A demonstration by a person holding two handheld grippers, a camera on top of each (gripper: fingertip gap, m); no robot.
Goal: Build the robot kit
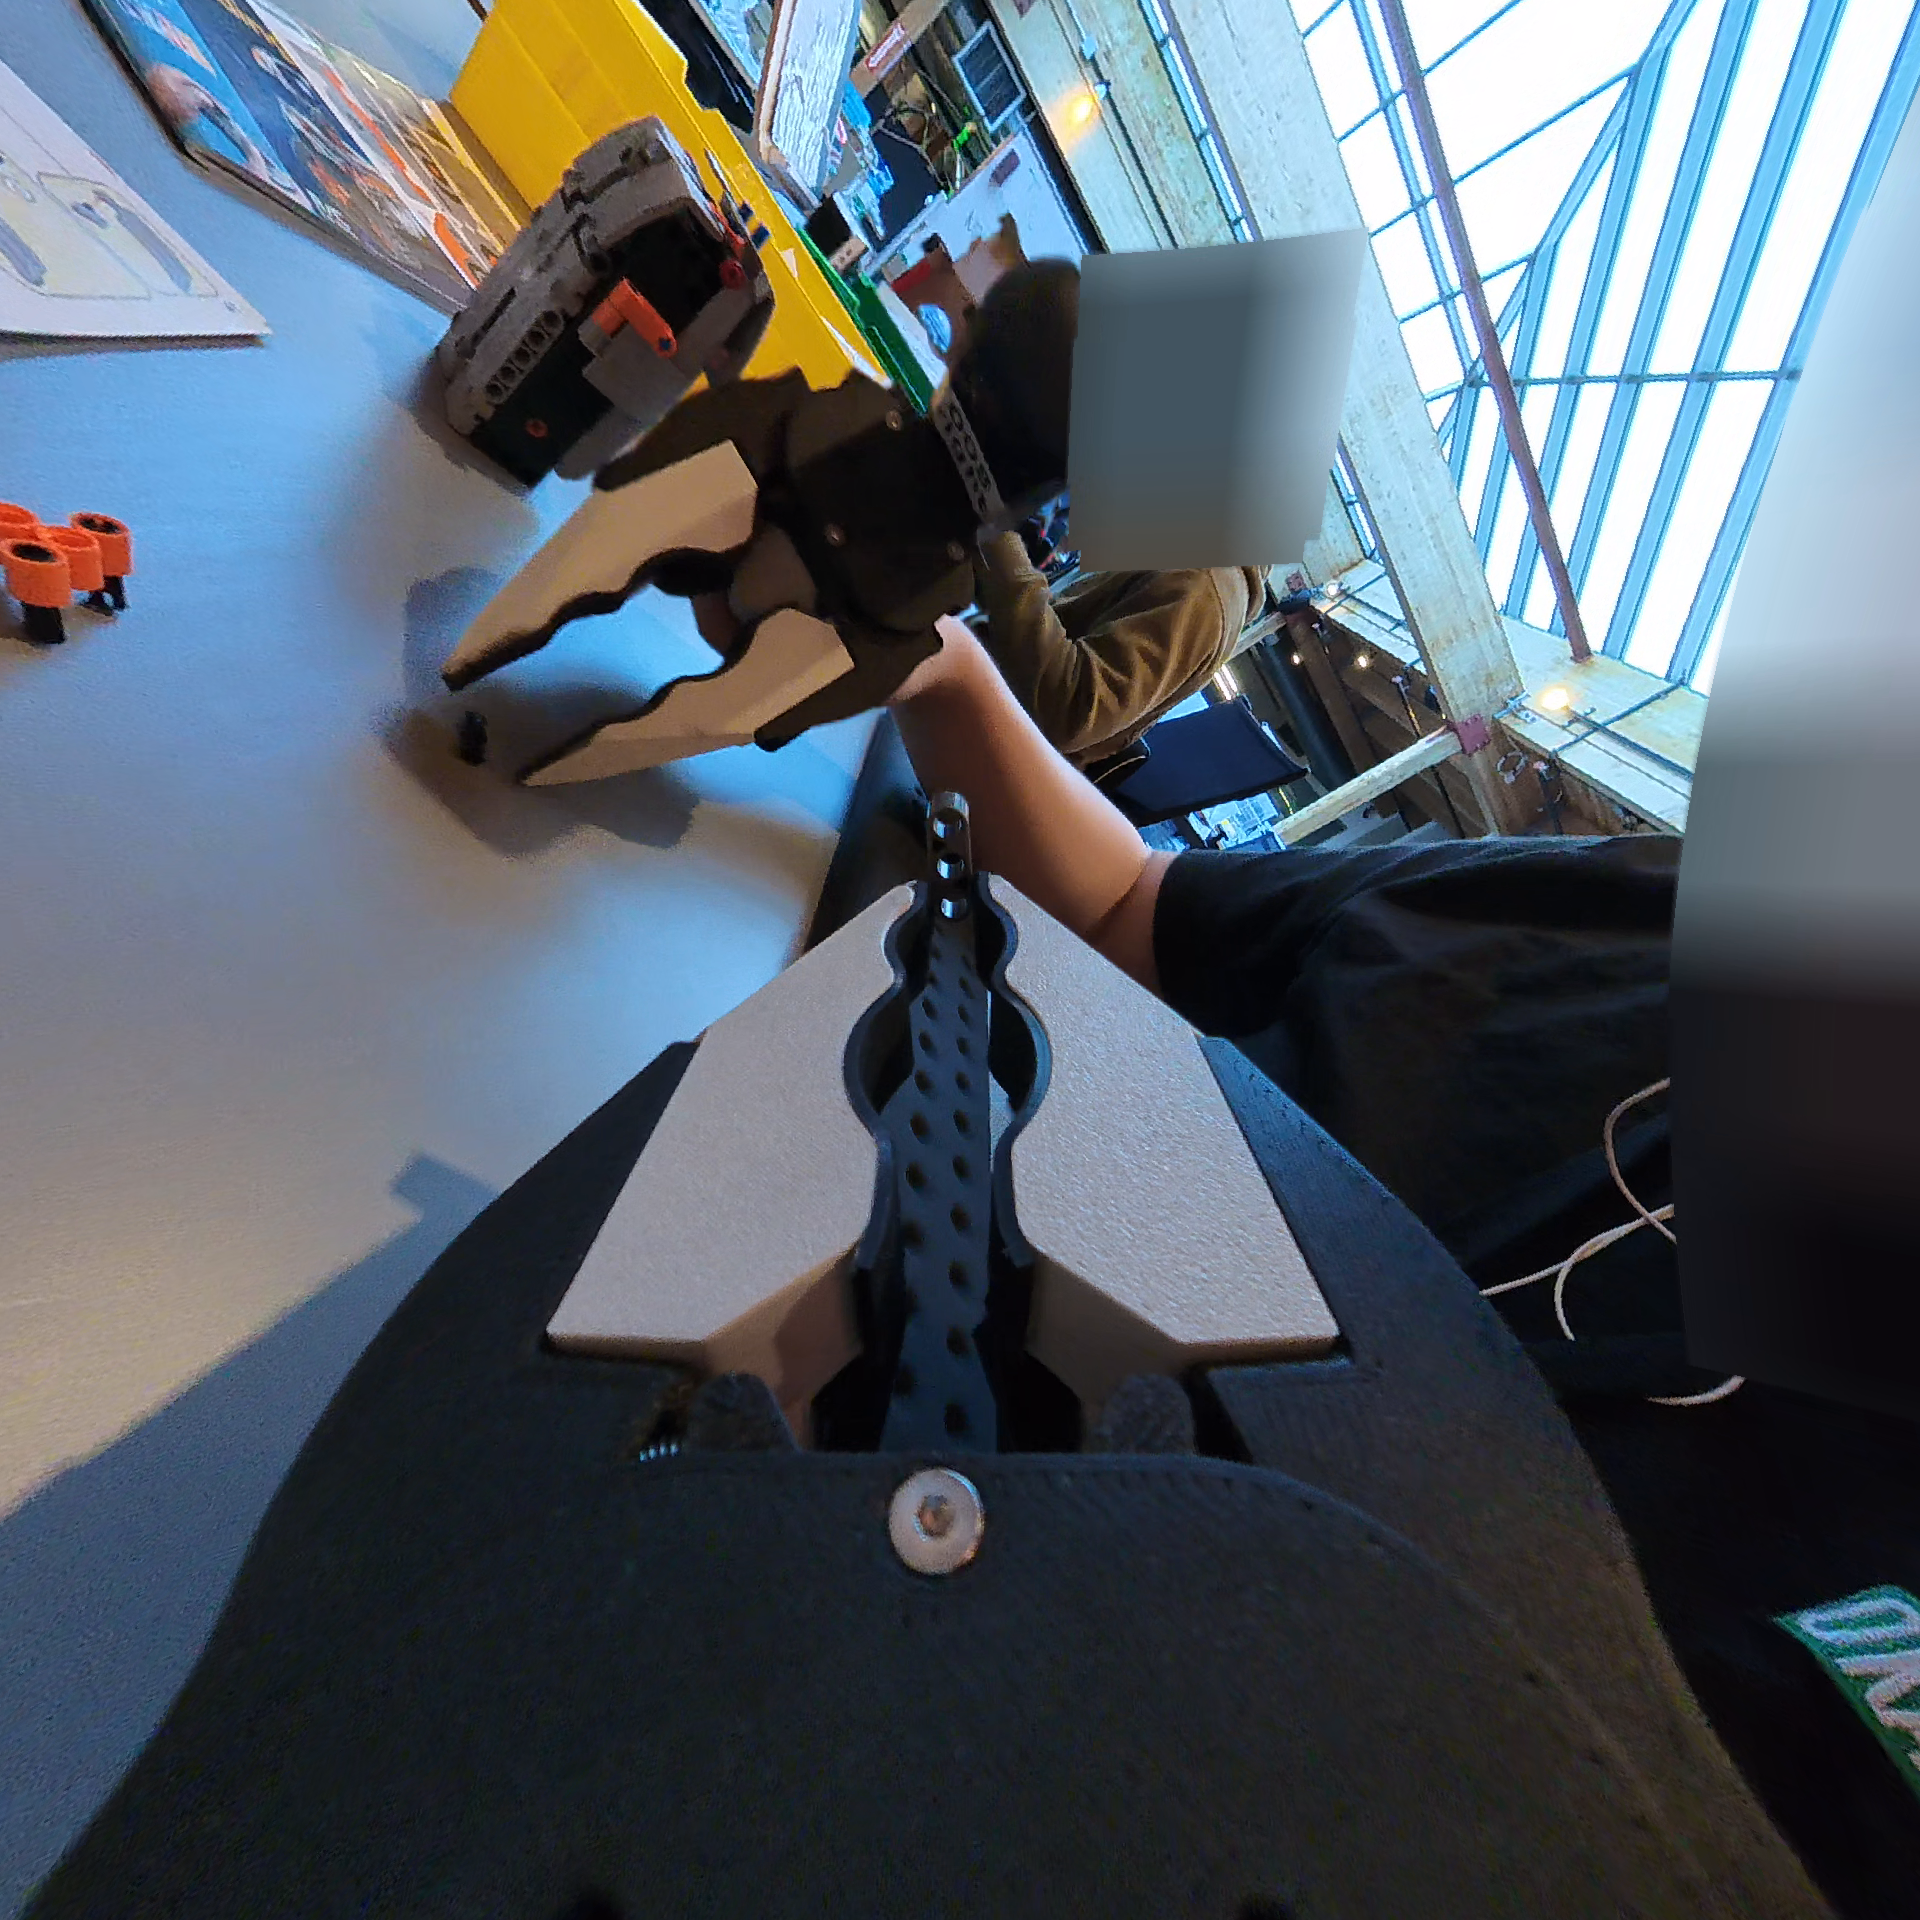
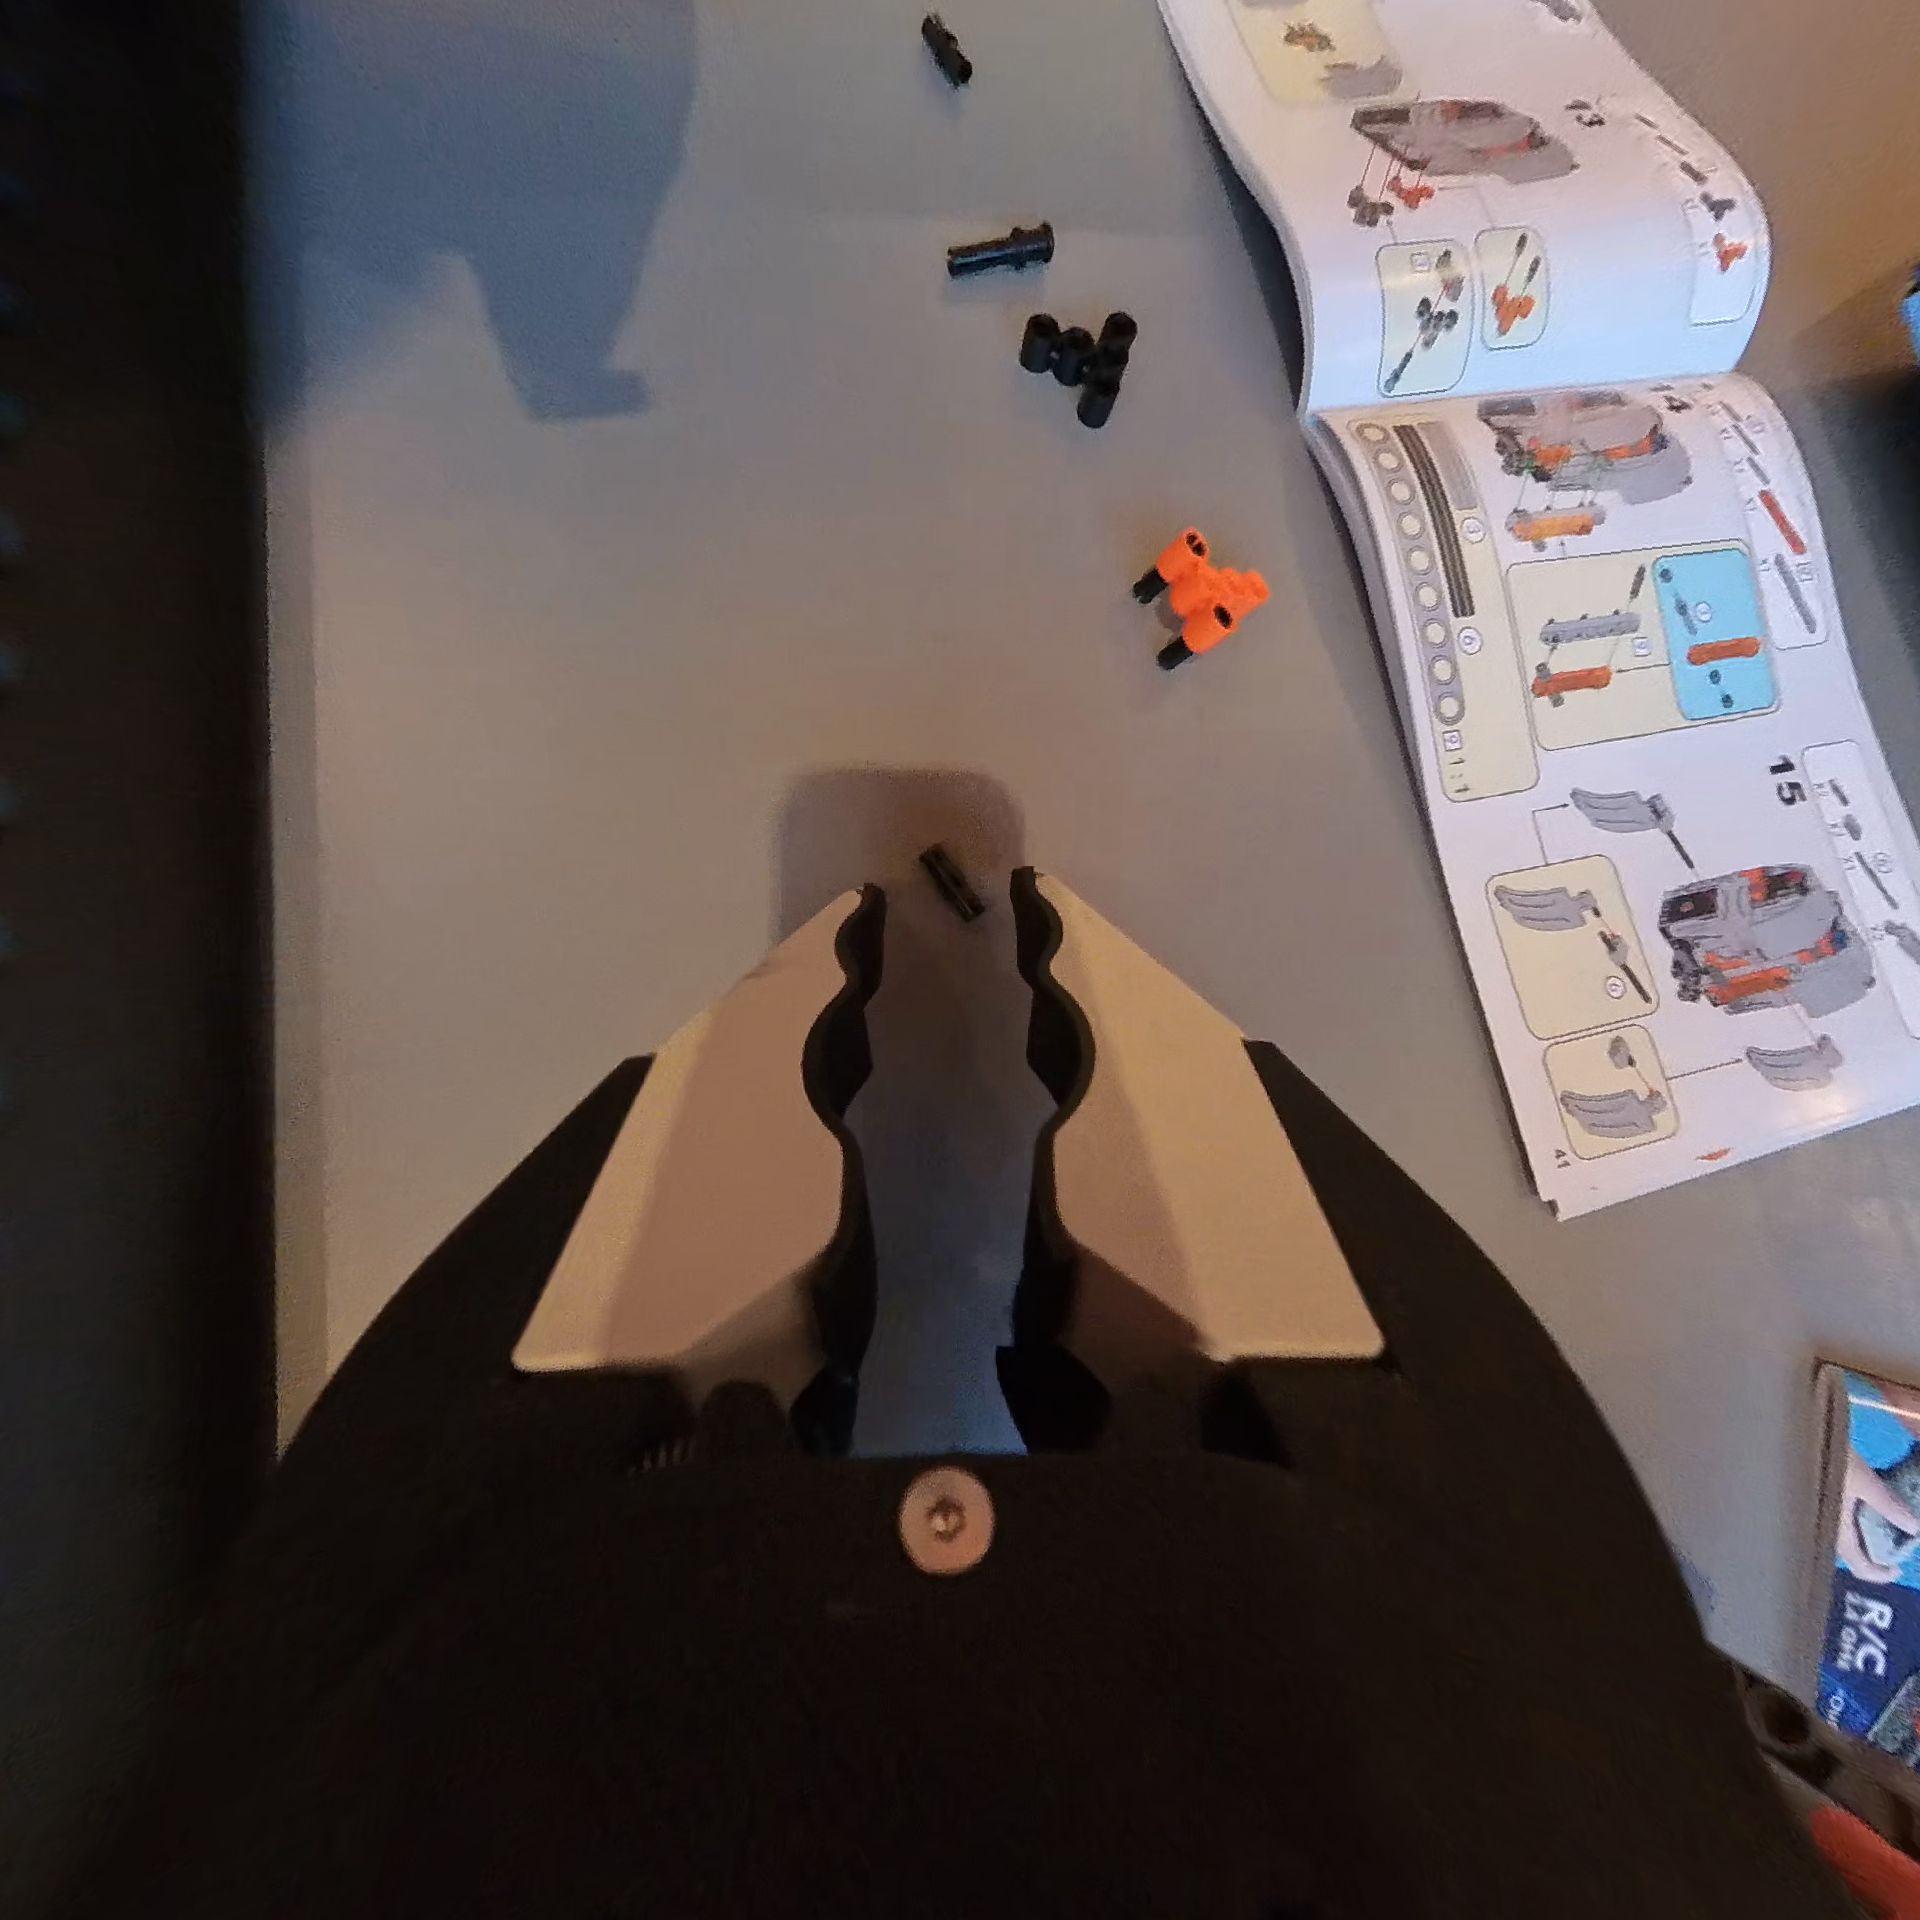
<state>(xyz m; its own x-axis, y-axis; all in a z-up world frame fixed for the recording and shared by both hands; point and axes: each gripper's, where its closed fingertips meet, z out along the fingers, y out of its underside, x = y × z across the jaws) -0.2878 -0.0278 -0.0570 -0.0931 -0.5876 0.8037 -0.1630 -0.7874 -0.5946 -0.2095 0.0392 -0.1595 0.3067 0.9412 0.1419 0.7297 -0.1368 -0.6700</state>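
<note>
We start on the left. Our left gripper [image 1: 951, 894] is squeezed shut on a long black beam with holes [image 1: 945, 1143], held up off the grey table [image 1: 260, 987]. The beam's tip pokes out past the fingers. If the squeeze got loose, we think the thin beam could slide or tip sideways.

Moving right, our right gripper [image 2: 948, 883] is low over the table with its jaws a little apart and nothing held. A tiny black pin [image 2: 951, 881] lies right between the tips, slanted. We cannot tell if a tip touches it. The pin is small and round, so a bump could roll it away, or the jaws could pinch it crooked.

Farther off sit an orange piece [image 2: 1200, 597], a clump of black pieces [image 2: 1081, 364] and two more black pins. On the far right lies an open instruction booklet [image 2: 1621, 727].
</note>
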